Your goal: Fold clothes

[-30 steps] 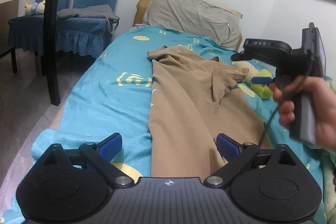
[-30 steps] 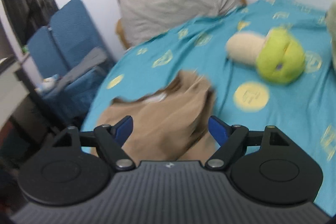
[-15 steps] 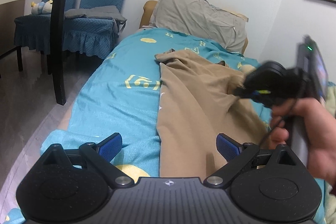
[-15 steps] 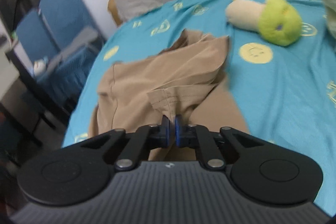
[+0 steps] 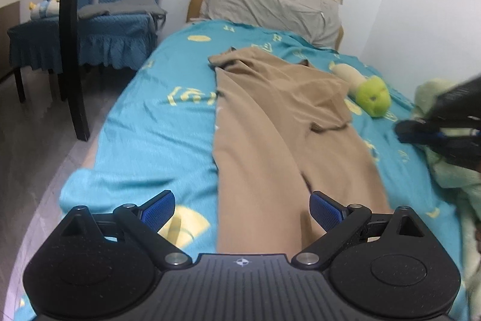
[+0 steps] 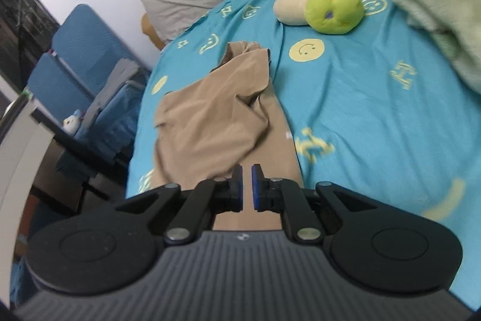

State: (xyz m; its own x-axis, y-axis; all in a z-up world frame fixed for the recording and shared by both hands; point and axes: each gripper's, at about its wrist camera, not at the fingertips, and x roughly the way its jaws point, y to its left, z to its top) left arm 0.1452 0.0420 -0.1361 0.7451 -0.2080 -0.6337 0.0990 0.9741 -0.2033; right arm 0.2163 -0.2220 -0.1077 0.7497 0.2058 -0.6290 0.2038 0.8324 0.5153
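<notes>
Nearest in the left wrist view, the left gripper (image 5: 242, 211) hangs above the close end of the tan garment (image 5: 270, 125). Its jaws are wide apart and they hold nothing. In the right wrist view, the right gripper (image 6: 247, 188) has its blue pads almost together with only a thin gap. The jaws are just beginning to open, and no cloth is between them.

The garment lies lengthwise on the turquoise bed sheet (image 5: 150, 125), running from the near edge of the bed toward the pillow (image 5: 270, 5). One flap on its right side is already turned over the body and ends in a loose, wrinkled edge. The near part lies quite flat.

The cloth looks thin, light and very soft, so I judge it will sag and slide on itself when lifted. A pinch at a hem or a corner should hold better than one in the middle, and two corners taken together would keep the fold straight.

Farther away, a green plush toy (image 5: 371, 97) rests just beside the garment, and blue chairs (image 5: 120, 5) stand past the bed.
</notes>
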